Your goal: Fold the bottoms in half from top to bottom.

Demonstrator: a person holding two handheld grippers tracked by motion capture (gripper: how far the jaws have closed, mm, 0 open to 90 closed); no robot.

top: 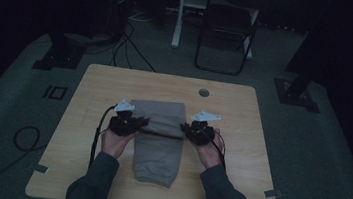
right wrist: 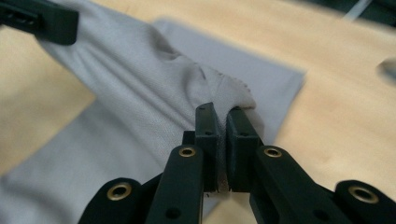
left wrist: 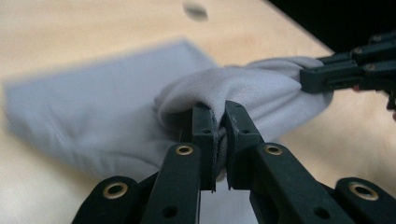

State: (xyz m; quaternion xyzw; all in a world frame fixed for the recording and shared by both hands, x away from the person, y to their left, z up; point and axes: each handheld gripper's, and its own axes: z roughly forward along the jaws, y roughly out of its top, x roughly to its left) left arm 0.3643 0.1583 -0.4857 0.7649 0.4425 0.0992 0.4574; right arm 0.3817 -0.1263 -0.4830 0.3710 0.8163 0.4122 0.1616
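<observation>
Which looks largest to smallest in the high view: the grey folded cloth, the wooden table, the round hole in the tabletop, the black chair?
1. wooden table
2. grey folded cloth
3. black chair, close to the cloth in apparent size; it stands farther from the camera, so this ranking is unsure
4. round hole

The high view is reading dim and underexposed, the room beyond the table [top: 116, 80] falling to black. Both gripper views are showing bright, even light without glare. Sharpness is holding at the jaws; the grey cloth [left wrist: 93, 121] farther ahead is blurring.
</observation>
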